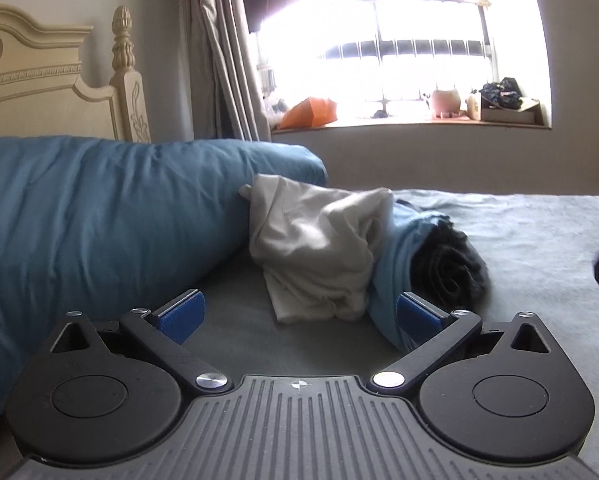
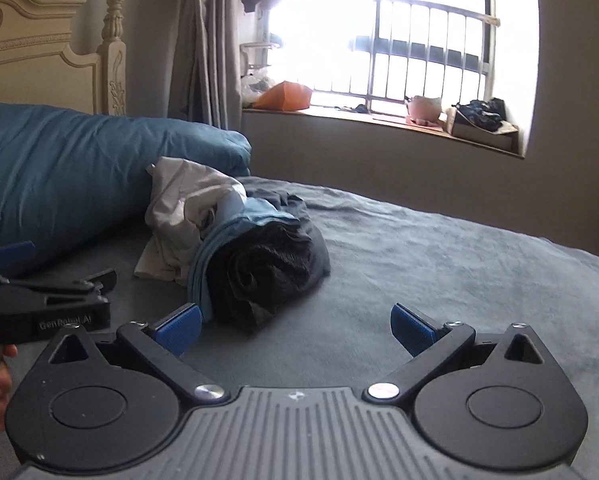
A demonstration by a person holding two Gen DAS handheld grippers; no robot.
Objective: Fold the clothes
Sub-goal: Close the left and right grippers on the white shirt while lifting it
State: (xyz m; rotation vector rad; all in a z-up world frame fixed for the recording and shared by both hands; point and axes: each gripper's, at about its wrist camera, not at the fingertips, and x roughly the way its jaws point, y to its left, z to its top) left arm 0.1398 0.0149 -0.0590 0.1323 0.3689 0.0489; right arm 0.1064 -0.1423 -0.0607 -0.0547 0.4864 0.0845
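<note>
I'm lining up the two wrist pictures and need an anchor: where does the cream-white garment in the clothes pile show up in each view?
Left wrist view: the cream-white garment sits at centre, just beyond the open left gripper, against the blue duvet.
Right wrist view: it lies left of centre, beyond the open right gripper, left of the dark garment.
Shared landmark: the orange bag on the windowsill.

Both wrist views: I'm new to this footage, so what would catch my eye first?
Probably the blown-out barred window at the back, then the crumpled clothes pile in the middle of the grey bed: a cream garment, a light blue one and a dark one. A big blue duvet bulks to its left, and both hand-held grippers, left and right, sit open just short of the pile.
</note>
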